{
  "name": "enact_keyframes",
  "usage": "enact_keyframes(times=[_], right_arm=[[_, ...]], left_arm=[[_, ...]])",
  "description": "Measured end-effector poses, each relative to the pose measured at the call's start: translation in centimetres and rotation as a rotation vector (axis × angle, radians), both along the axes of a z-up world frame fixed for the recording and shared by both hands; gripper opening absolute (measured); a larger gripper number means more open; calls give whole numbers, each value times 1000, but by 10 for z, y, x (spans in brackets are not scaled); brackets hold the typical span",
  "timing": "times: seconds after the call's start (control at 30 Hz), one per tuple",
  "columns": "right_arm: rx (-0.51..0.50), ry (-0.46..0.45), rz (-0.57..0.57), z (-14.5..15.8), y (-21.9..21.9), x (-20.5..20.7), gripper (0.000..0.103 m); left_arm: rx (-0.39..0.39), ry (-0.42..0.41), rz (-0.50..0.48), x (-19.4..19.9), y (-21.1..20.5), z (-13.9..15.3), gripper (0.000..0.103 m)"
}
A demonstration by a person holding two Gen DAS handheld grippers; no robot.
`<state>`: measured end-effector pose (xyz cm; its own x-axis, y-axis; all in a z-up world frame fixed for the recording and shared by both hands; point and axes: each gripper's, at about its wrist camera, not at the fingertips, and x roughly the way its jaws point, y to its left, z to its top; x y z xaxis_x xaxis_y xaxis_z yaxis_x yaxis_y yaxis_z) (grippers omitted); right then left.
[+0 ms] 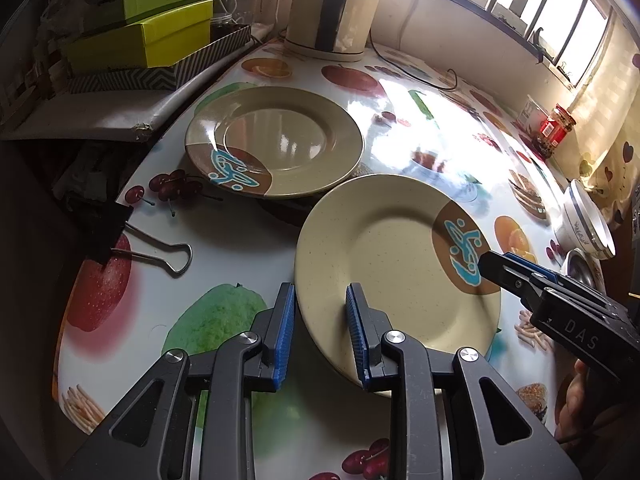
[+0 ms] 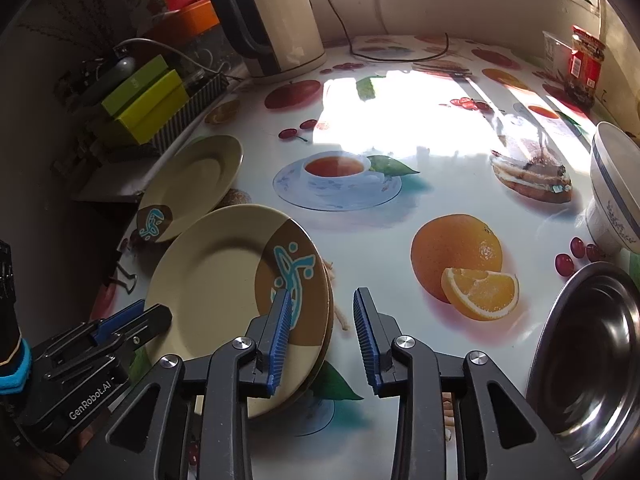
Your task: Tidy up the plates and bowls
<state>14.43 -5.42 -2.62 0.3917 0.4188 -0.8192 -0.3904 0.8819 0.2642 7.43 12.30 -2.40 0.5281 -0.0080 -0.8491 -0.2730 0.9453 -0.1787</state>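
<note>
- The near plate [image 1: 384, 264] sits tilted above the fruit-printed worktop [image 1: 224, 264], its far edge overlapping the rim of the far plate [image 1: 276, 140], which lies flat.
- The left gripper [image 1: 320, 332] has its fingers [image 1: 285, 332] spread, one on each side of the near plate's near-left rim; whether the pads touch it cannot be told.
- In the right wrist view a second rim shows under the near plate [image 2: 216, 280], so it looks like two stacked.
- The right gripper [image 2: 322, 340] has its fingers [image 2: 280, 340] spread, the left one over the plate's brown patch, the other over bare worktop.
- A white bowl [image 2: 612, 188] lies tipped on its side at the right edge, near a steel bowl [image 2: 592, 360].
- A kettle [image 2: 276, 16] stands at the back.
</note>
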Motion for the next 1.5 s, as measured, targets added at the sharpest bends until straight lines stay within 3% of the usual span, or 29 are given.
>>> enact_keyframes(times=[0.6,1.2,1.5], right_arm=[[-3,-62,-4,15,2,11,43],[12,-101,66,31,40,44,44],[55,-69,114,28,61,71,44]], left_arm=[[-5,-34,51,0,19,9,34],[-6,-77,128,15,68,20,34],[-10,-88,160,29,90,20,34]])
